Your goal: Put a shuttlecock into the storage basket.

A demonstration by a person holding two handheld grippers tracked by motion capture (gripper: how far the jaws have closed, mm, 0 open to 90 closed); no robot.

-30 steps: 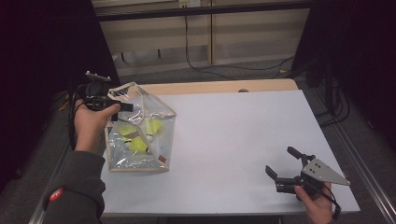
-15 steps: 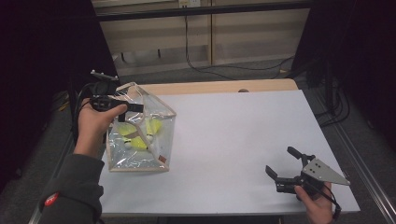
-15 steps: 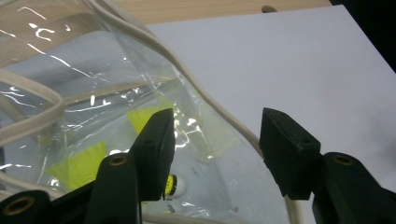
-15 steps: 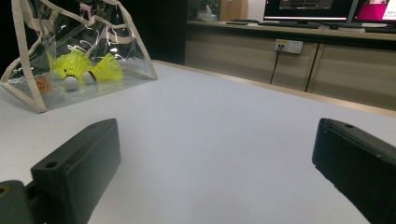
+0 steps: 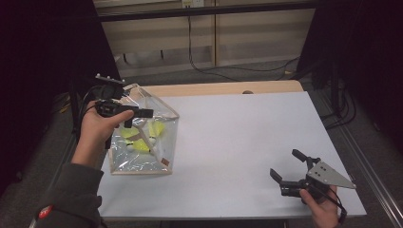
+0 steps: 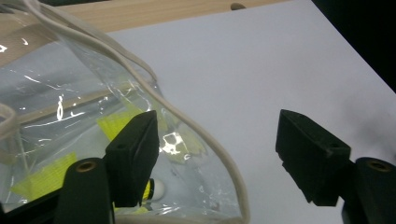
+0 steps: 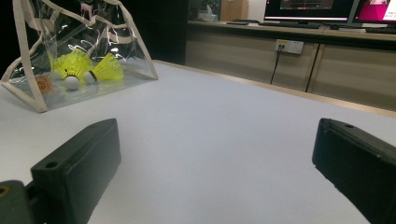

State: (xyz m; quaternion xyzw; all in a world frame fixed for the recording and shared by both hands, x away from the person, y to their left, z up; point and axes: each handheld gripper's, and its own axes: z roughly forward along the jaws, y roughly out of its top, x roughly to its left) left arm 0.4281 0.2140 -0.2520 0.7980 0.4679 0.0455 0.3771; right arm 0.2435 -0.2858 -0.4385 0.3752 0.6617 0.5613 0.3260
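A clear plastic bag [image 5: 142, 154] with cream trim stands at the table's left, with yellow shuttlecocks [image 5: 139, 138] inside. My left gripper [image 5: 138, 118] hovers at the bag's top edge. Its jaws have just been opening and now stand apart. In the left gripper view the bag [image 6: 60, 93] bulges up between the jaws of the left gripper [image 6: 217, 123], its cream rim [image 6: 205, 135] loose and not pressed by either pad. My right gripper [image 5: 284, 163] rests open near the front right corner with nothing in it. The right gripper [image 7: 217, 135] faces the bag [image 7: 84, 42] and the shuttlecocks [image 7: 88, 67] across the table.
The white table top [image 5: 237, 133] has a wooden strip [image 5: 214, 88] along its back edge. Behind it stand low cabinets [image 5: 256, 33], with cables on the floor. A metal rail [image 5: 375, 175] runs along the table's right side.
The left gripper's jaws have spread apart at the bag's top edge, and the hand has shifted slightly. The right gripper has not moved.
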